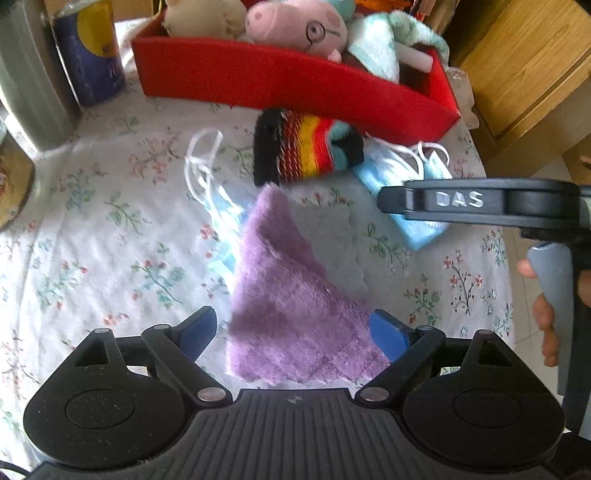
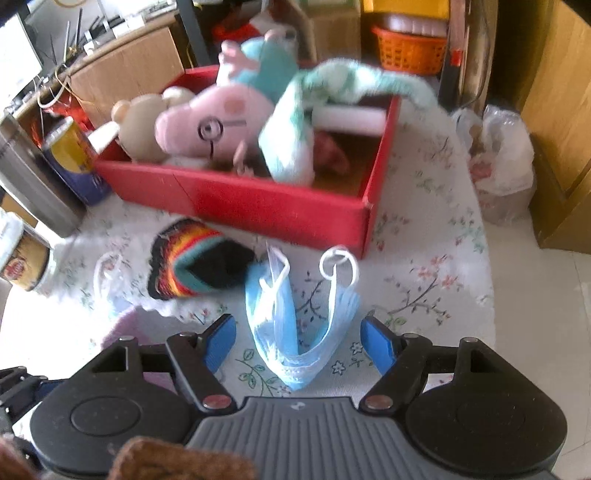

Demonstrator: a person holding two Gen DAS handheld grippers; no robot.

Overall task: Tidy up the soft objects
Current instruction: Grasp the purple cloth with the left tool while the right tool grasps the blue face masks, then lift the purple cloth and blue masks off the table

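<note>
On the bench (image 1: 74,229), the red box (image 1: 258,81) already holds the pink pig plush (image 1: 295,26), a beige bear (image 1: 199,18) and a mint towel (image 1: 376,51). Left outside: the purple cloth (image 1: 291,295), striped knit (image 1: 306,147), blue masks (image 2: 295,332). The left gripper (image 1: 293,332) stands wide around the cloth, not pinching; the right gripper (image 2: 298,341) hangs open around a mask. Roughly halfway, I'd say.

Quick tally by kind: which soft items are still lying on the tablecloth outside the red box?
Face masks: 2, one, one
Purple cloth: 1
Striped knit piece: 1
Total: 4
</note>
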